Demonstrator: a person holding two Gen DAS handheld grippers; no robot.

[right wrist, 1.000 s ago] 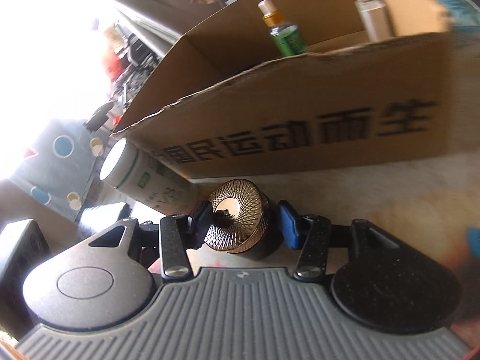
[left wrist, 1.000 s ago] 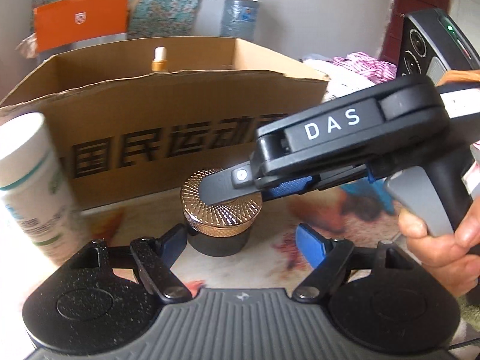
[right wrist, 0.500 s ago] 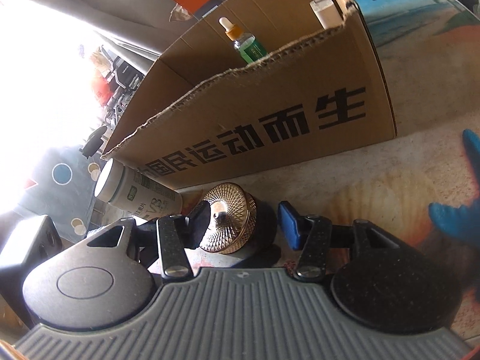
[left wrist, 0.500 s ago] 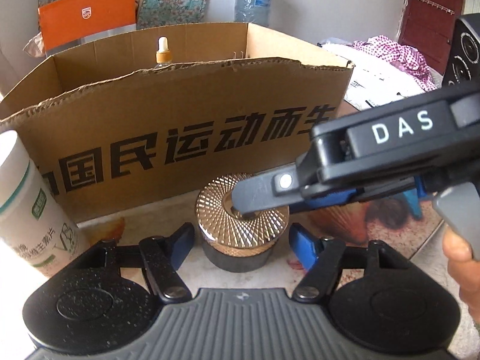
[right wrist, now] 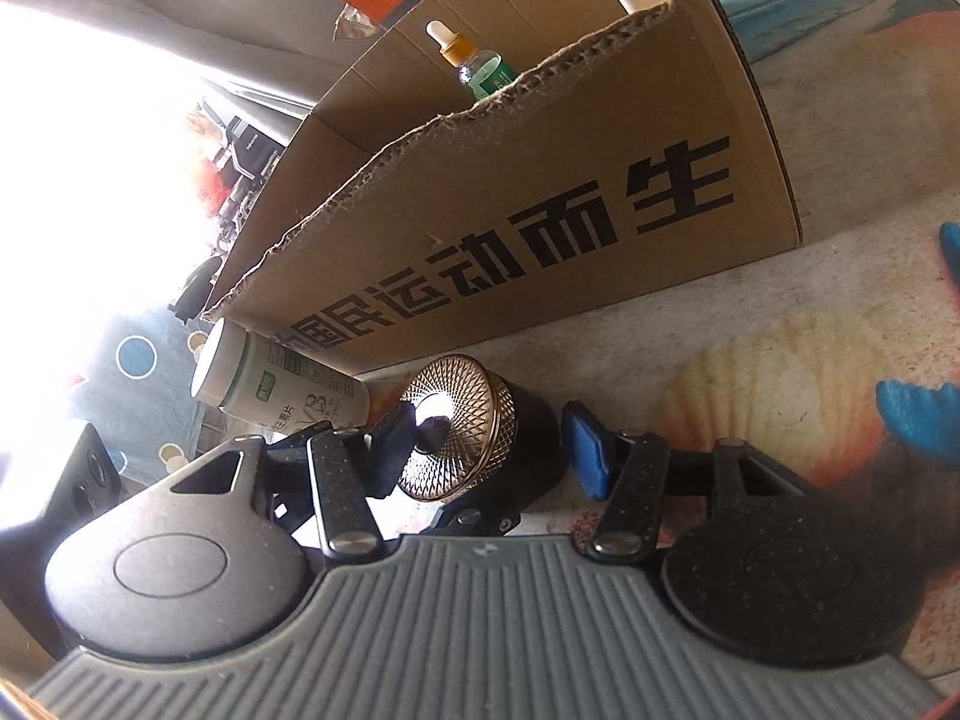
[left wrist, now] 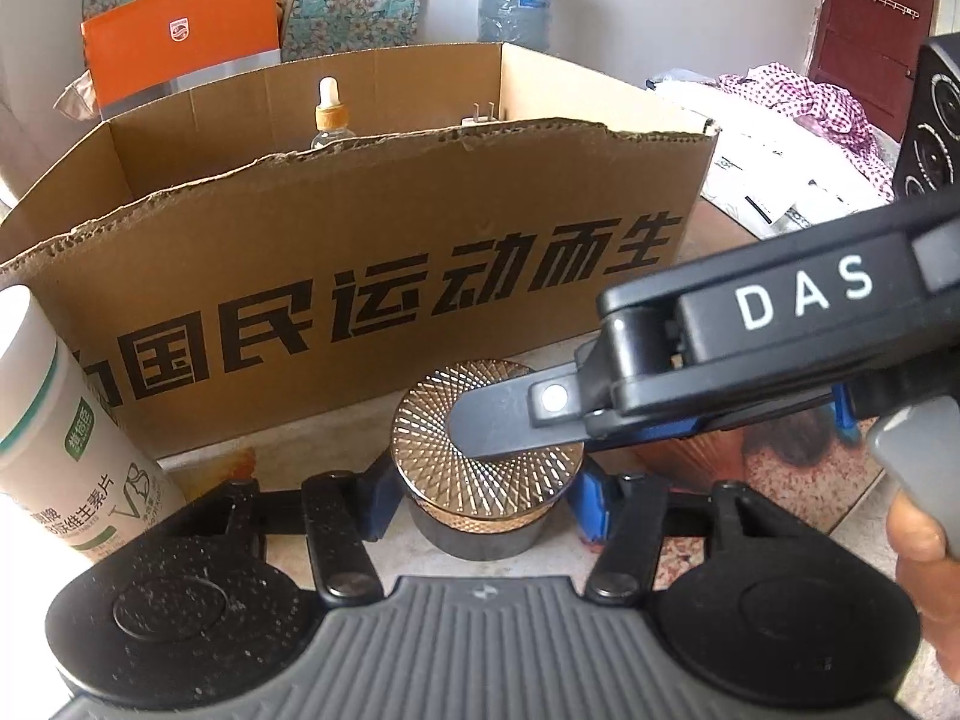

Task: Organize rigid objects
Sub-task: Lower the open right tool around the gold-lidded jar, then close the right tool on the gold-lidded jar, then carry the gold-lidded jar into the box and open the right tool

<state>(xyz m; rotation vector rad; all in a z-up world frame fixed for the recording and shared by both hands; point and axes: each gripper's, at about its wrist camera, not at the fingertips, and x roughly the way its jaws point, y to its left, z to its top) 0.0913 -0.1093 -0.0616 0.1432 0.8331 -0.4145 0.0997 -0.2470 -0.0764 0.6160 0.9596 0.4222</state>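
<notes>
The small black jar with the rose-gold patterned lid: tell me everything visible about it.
The small black jar with the rose-gold patterned lid is short and round, its shiny metallic lid cut with a radiating lattice and knurled at the rim. It stands upright on the patterned tabletop, before the brown cardboard box. The left gripper has been closing around its sides; one finger of the right gripper lies across the lid.

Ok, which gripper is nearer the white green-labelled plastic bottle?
Left gripper: beside the bottle, jaws just closing around the gold-lidded black jar. Right gripper: beyond that jar, jaws just opening over it.
</notes>
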